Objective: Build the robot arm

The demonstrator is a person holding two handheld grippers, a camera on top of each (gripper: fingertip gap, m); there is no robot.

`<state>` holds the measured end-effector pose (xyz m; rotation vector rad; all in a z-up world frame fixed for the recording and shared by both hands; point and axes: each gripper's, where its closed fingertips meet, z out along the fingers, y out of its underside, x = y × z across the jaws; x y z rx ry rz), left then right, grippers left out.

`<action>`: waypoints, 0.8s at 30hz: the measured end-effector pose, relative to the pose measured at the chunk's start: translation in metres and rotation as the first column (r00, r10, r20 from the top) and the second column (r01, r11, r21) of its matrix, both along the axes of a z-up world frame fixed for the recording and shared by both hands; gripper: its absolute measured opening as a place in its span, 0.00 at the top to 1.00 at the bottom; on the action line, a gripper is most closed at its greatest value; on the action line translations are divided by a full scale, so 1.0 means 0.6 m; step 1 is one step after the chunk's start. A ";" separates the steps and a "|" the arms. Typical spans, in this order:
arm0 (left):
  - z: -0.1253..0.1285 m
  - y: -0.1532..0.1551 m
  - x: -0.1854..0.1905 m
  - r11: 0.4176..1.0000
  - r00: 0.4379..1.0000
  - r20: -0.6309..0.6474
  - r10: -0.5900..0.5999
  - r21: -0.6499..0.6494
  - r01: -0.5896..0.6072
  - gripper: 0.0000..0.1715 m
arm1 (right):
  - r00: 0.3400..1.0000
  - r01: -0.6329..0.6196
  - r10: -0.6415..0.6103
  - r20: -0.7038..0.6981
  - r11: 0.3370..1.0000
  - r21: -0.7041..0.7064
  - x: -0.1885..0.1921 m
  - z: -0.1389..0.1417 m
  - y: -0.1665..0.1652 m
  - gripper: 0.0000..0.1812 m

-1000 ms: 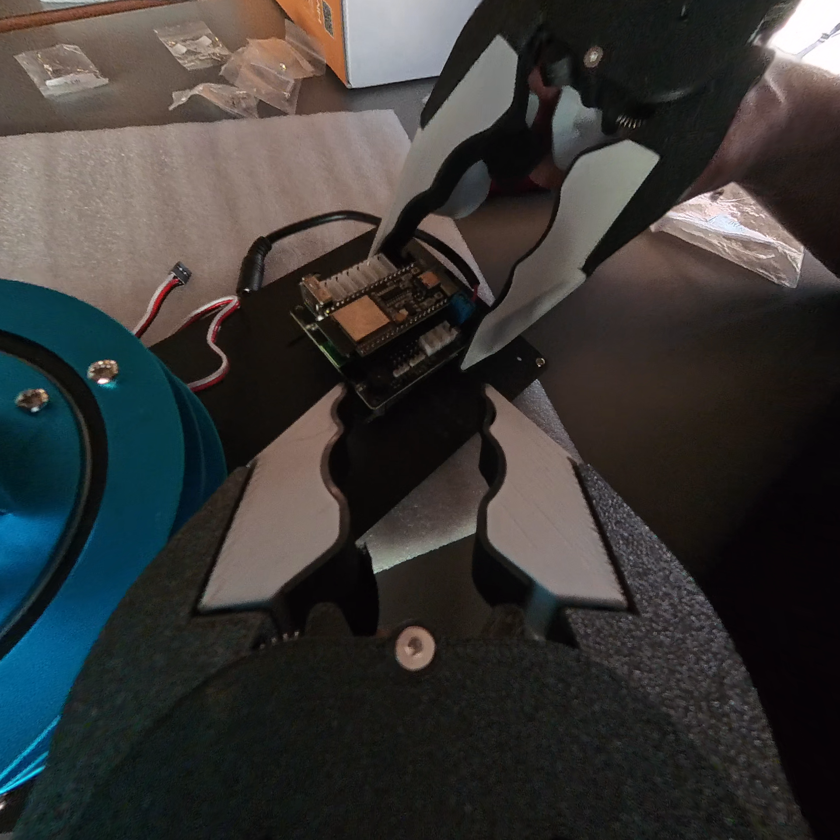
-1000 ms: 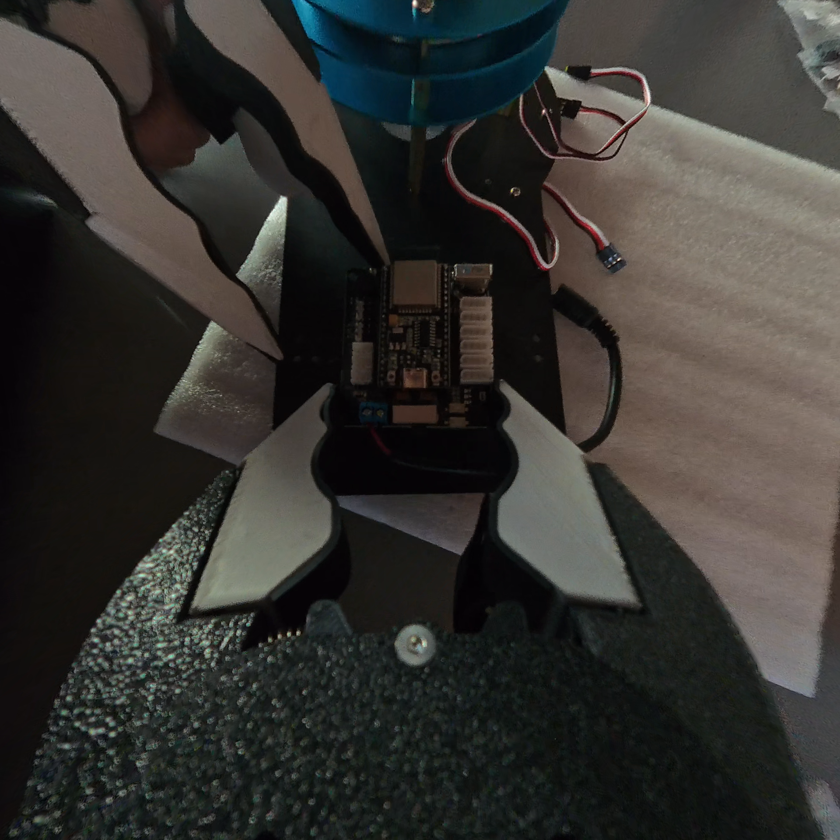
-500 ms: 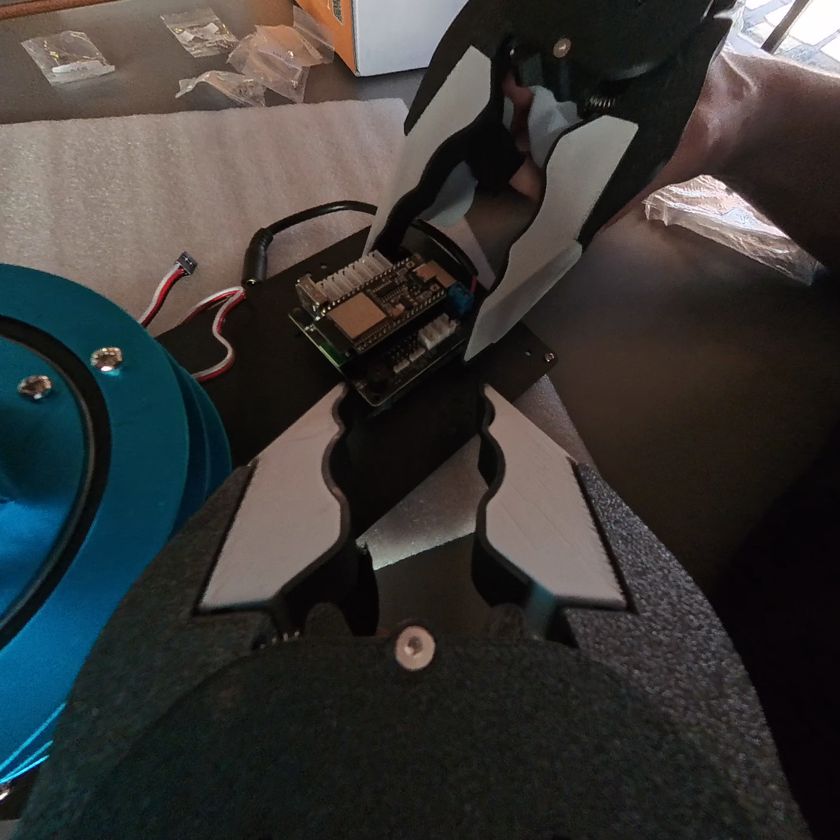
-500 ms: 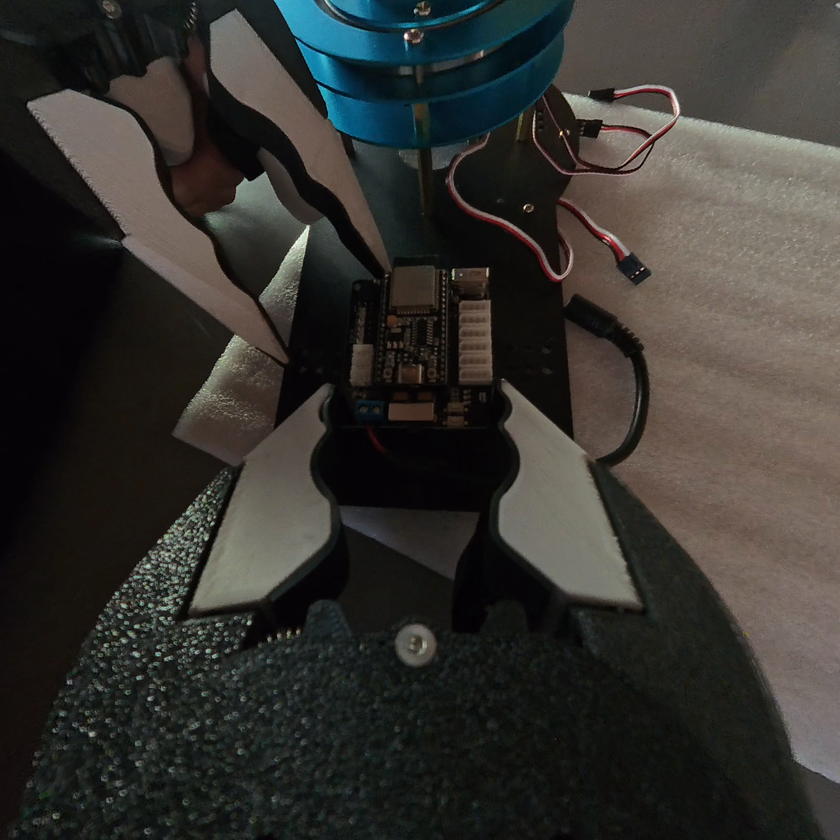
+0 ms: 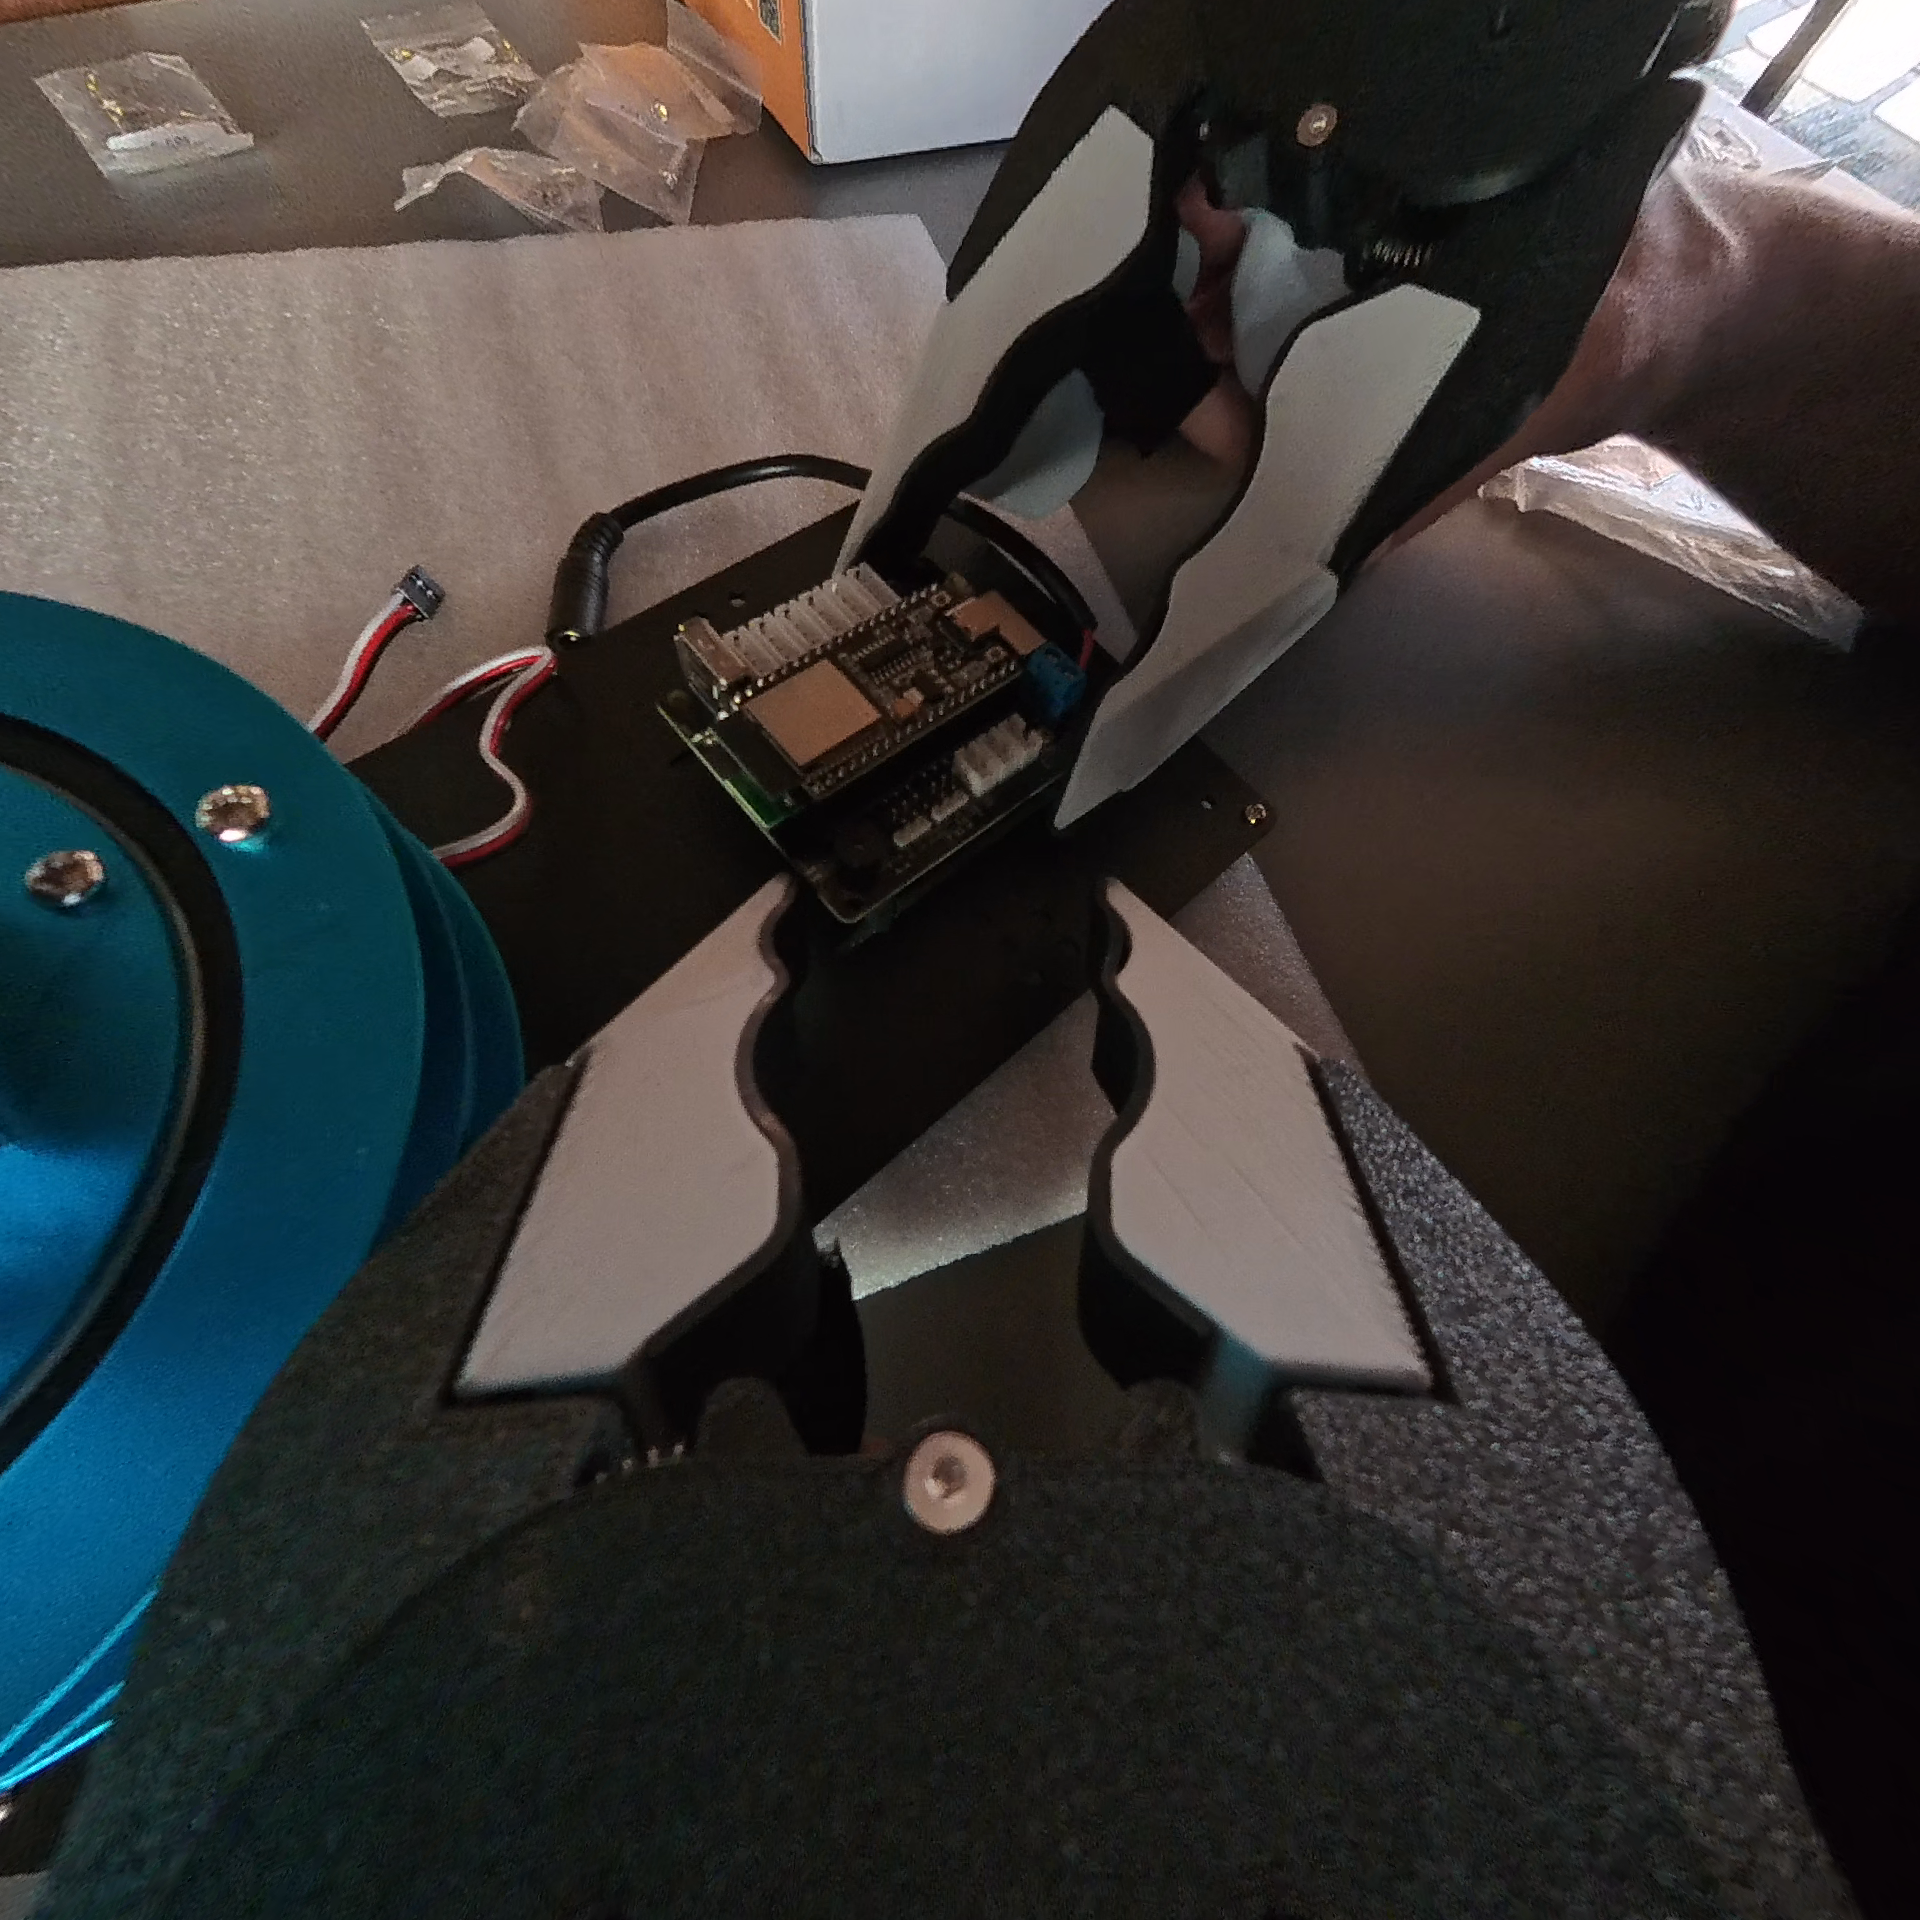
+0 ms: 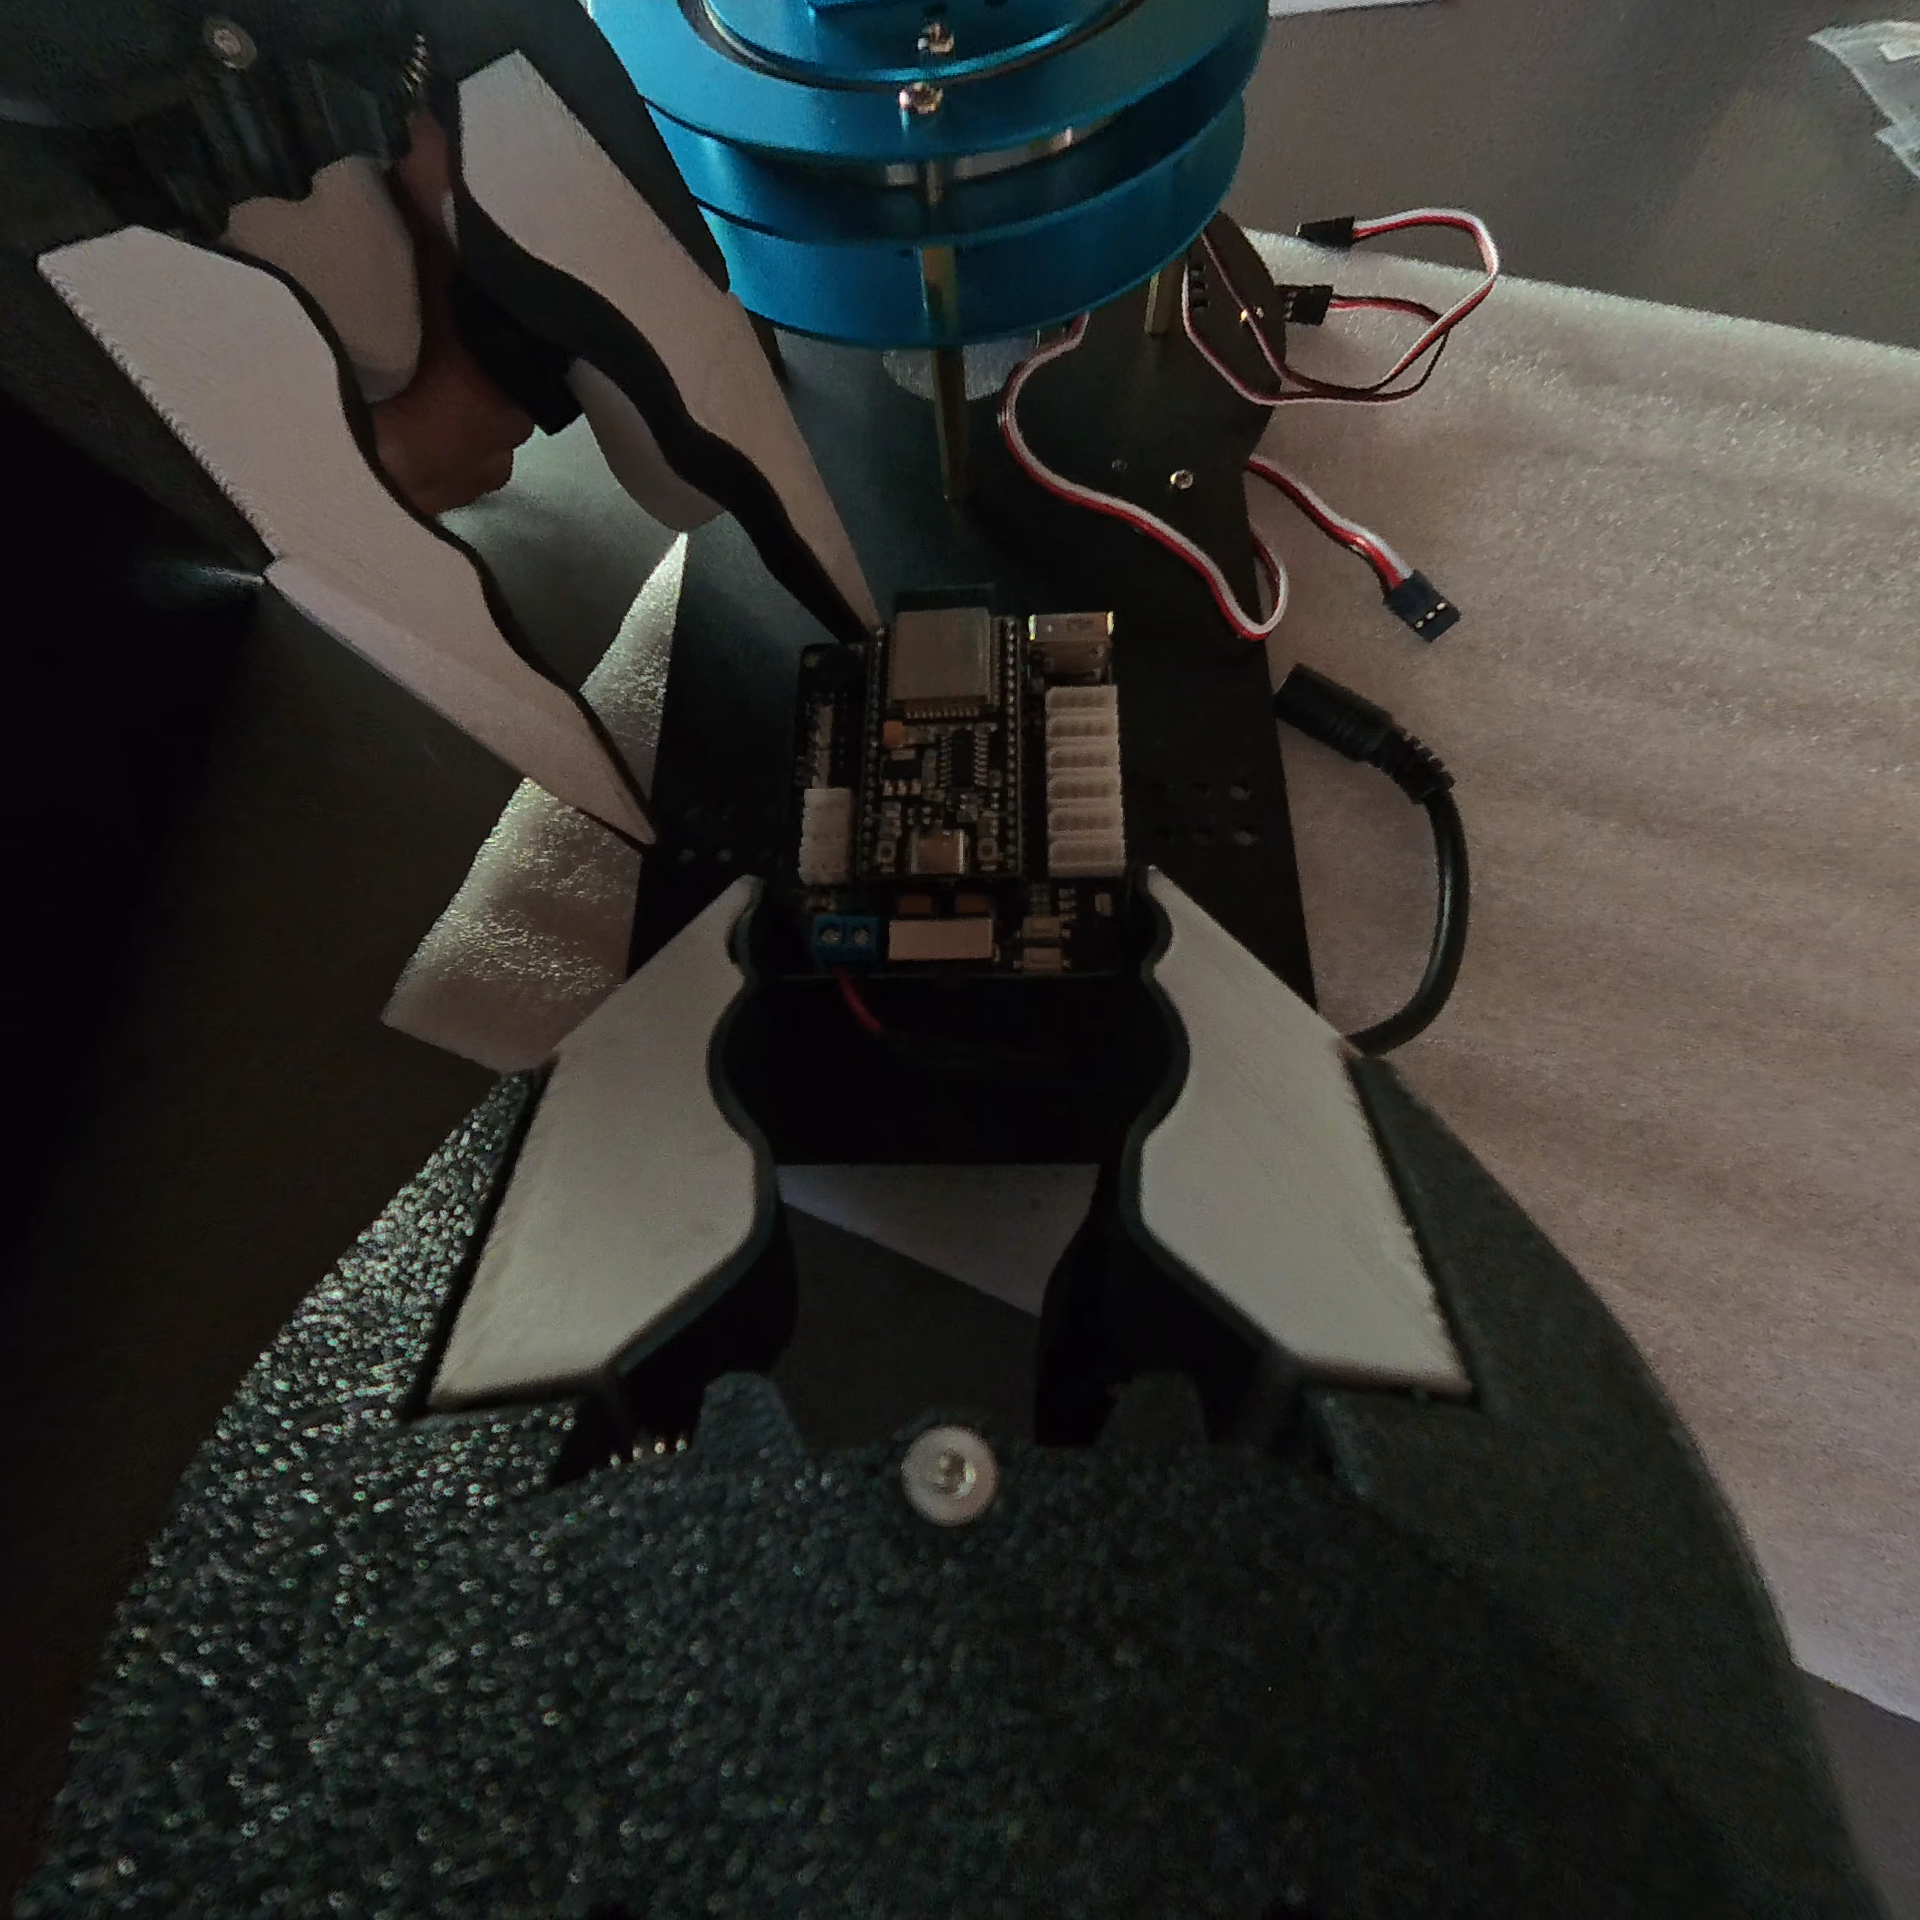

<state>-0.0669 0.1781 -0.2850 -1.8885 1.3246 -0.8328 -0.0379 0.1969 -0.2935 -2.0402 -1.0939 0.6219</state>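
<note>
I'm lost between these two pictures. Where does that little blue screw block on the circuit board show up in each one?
Left wrist view: the blue terminal block sits right of centre, at the circuit board's far right corner, beside the right tool.
Right wrist view: the same block lies just left of centre, on the board's near edge, between that tool's open fingers.
Shared landmark: the stacked blue discs.

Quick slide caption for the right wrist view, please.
Open right hand-held gripper straddling the circuit board on a black plate, left hand-held gripper opposite, blue discs behind.
</note>
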 end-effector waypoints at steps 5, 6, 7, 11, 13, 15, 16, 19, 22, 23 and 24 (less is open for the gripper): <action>0.000 -0.001 0.000 1.000 1.000 0.002 -0.004 -0.009 0.004 0.69 | 1.000 -0.022 0.022 -0.015 1.000 0.004 0.000 0.002 -0.002 0.61; 0.000 -0.002 -0.001 1.000 1.000 0.002 -0.006 -0.012 0.006 0.69 | 1.000 -0.026 0.026 -0.015 1.000 0.007 0.001 0.003 -0.003 0.61; 0.000 -0.002 -0.001 1.000 1.000 0.002 -0.007 -0.016 0.007 0.69 | 0.999 -0.029 0.029 -0.016 1.000 0.007 0.002 0.004 -0.003 0.61; -0.001 -0.003 -0.004 1.000 1.000 0.001 -0.005 -0.022 0.005 0.69 | 0.999 -0.026 0.027 -0.032 0.999 0.019 0.005 0.012 -0.004 0.62; -0.001 -0.002 -0.005 1.000 1.000 0.000 -0.002 -0.019 0.002 0.69 | 0.999 -0.018 0.019 -0.042 1.000 0.023 0.008 0.016 -0.003 0.62; 0.001 -0.002 -0.006 1.000 1.000 0.006 0.002 -0.018 -0.002 0.69 | 0.999 -0.015 0.016 -0.044 1.000 0.022 0.009 0.016 -0.002 0.63; 0.002 -0.003 -0.006 1.000 1.000 0.009 0.003 -0.017 -0.003 0.69 | 0.999 -0.012 0.013 -0.041 0.999 0.030 0.010 0.017 -0.001 0.63; 0.004 -0.007 -0.010 1.000 1.000 0.010 0.006 -0.008 -0.006 0.69 | 0.999 -0.003 0.005 -0.050 0.999 0.052 0.010 0.026 0.001 0.63; 0.008 -0.013 -0.023 1.000 1.000 0.019 0.015 0.019 -0.015 0.69 | 0.997 0.016 -0.009 -0.074 0.996 0.088 0.013 0.046 0.002 0.63; 0.011 -0.014 -0.030 0.999 0.999 0.029 0.023 0.031 -0.024 0.69 | 0.997 0.030 -0.022 -0.080 0.994 0.108 0.017 0.056 0.003 0.64; 0.015 -0.014 -0.037 0.999 0.999 0.039 0.034 0.041 -0.035 0.71 | 0.995 0.052 -0.041 -0.087 0.990 0.131 0.021 0.068 0.005 0.65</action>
